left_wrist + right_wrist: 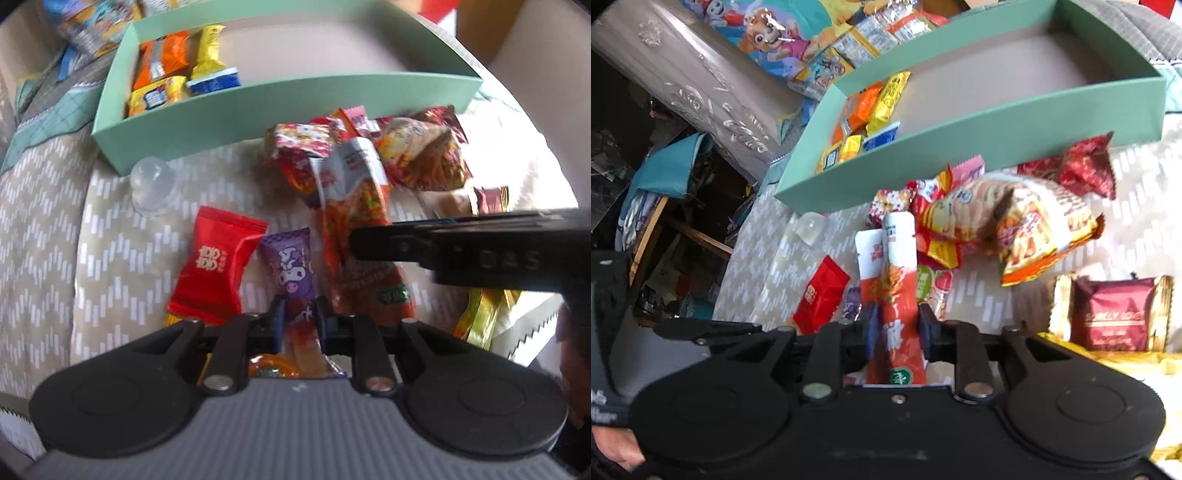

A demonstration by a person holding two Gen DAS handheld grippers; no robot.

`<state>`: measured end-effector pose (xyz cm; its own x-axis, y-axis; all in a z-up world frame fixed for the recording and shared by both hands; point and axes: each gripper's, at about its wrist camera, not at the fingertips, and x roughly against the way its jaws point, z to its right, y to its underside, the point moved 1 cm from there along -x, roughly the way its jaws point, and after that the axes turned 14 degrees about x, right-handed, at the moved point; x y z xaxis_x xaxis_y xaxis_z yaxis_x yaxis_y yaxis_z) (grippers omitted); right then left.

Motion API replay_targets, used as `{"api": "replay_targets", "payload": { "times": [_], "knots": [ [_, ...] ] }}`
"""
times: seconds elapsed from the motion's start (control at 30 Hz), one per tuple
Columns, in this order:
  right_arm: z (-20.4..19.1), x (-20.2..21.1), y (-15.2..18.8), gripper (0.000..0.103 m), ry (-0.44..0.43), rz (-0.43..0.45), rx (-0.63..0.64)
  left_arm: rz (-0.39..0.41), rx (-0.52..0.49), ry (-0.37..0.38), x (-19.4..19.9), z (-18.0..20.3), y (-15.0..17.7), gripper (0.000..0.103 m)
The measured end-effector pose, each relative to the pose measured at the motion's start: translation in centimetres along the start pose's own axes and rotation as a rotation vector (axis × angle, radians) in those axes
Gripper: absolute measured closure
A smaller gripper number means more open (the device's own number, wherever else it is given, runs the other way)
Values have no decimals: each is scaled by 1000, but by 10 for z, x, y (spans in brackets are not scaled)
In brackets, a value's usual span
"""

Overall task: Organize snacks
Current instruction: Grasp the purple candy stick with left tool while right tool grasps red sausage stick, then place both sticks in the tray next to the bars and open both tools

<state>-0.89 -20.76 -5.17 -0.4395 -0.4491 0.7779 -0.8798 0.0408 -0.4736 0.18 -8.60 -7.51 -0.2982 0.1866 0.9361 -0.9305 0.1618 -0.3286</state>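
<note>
- Left gripper [300, 317]: fingers pinch a purple cartoon candy packet [291, 273]. Long axis runs straight ahead toward 12 o'clock, far end slightly left.
- Right gripper [895, 328]: fingers clamp an orange-and-white stick snack [899, 280]. Long axis points to 12 o'clock, white end farthest out, tilted upward.
- Red candy packet [218, 266] lies at 10 o'clock of the purple packet, just beside it.
- Clear jelly cup [153, 186] sits near the mint-green tray [258, 107], at its near left corner.
- The tray holds orange, yellow and blue wrappers [177, 74] bunched at its left end.
- Loose pile of red and orange snack bags [1015, 221] at 1 o'clock, in front of the tray.
- Maroon biscuit packet [1112, 314] at 3 o'clock in the right view.
- Surface: beige cloth with white chevron dashes [55, 221].
- Room: grey embossed box [694, 85] and clutter at 9–10 o'clock, off the cloth edge.
</note>
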Motion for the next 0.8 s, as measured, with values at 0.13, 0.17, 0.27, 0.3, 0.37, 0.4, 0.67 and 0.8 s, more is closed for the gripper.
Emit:
{"api": "replay_targets", "payload": {
  "times": [0.13,0.17,0.27,0.3,0.37,0.4,0.67,0.8],
  "knots": [
    [-13,-2,-1,87,-6,-13,38,28,-31,-8,5,4,1,90],
    [-17,2,-2,87,-6,-4,45,37,-29,-1,8,4,1,90],
    [-19,14,-12,88,-21,27,30,70,-8,39,23,-1,-4,90],
    [-20,17,-16,88,-20,39,28,84,-2,51,29,-2,-7,90],
    [-21,24,-25,88,-28,66,21,113,14,71,42,-6,-12,90],
    [-22,29,-30,88,-32,83,19,129,23,78,47,-8,-16,90],
    [-10,35,-97,88,18,163,-3,226,80,76,55,-19,-87,90],
    [3,21,-134,88,58,175,-31,259,99,72,45,-16,-136,90]
  ]
}}
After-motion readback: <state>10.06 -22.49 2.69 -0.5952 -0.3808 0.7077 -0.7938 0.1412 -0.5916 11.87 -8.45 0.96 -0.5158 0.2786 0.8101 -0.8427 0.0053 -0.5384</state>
